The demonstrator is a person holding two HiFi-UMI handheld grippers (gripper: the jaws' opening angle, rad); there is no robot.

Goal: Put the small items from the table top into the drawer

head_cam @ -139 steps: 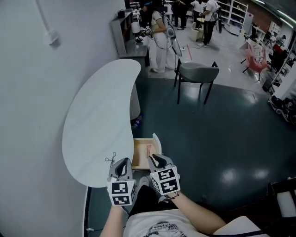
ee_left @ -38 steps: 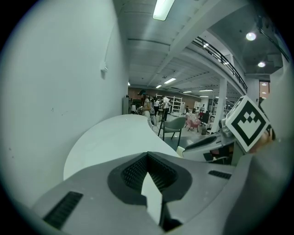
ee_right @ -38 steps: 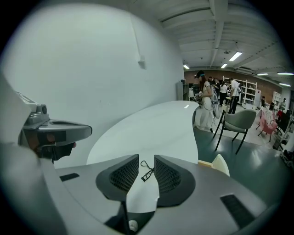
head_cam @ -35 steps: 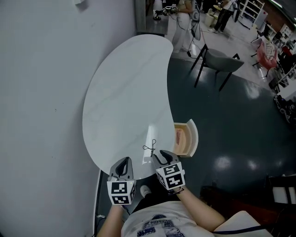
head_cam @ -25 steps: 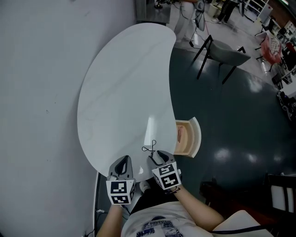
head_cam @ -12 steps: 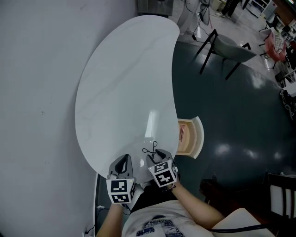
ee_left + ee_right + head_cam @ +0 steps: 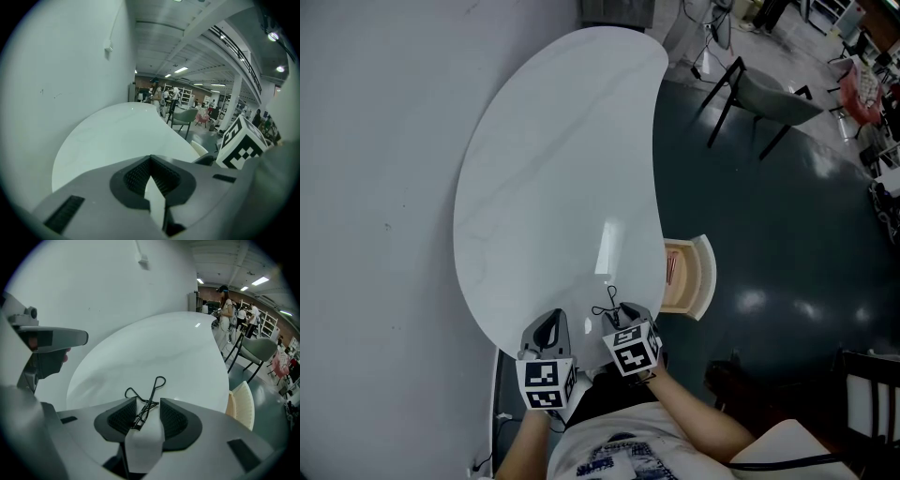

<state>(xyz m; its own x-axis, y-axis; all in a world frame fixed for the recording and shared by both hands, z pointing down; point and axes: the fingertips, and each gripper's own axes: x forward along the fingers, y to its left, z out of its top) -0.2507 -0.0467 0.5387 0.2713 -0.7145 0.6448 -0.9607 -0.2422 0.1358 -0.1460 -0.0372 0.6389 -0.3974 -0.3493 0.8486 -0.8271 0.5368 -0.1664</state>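
A black wire eyelash curler (image 7: 607,304) lies on the white kidney-shaped table (image 7: 553,169) near its front edge. My right gripper (image 7: 623,315) is open, and its jaws straddle the curler's near end (image 7: 142,408) without pinching it. The looped handles (image 7: 157,383) point away over the table top (image 7: 154,348). My left gripper (image 7: 547,327) hovers at the table's front edge, left of the right one, shut with nothing in it (image 7: 151,164). The drawer (image 7: 701,276) stands open at the table's right side, with a reddish item (image 7: 671,267) inside.
A plain wall (image 7: 375,187) runs along the table's left side. A grey chair (image 7: 769,89) stands on the dark floor at the far right. People and shelves (image 7: 234,315) are far off in the room. The drawer's curved front (image 7: 243,405) shows right of my right gripper.
The right gripper has moved forward, so its jaws now sit around the curler's near end. The left gripper has kept its place. 5.6 s ago both grippers were in front of the drawer.
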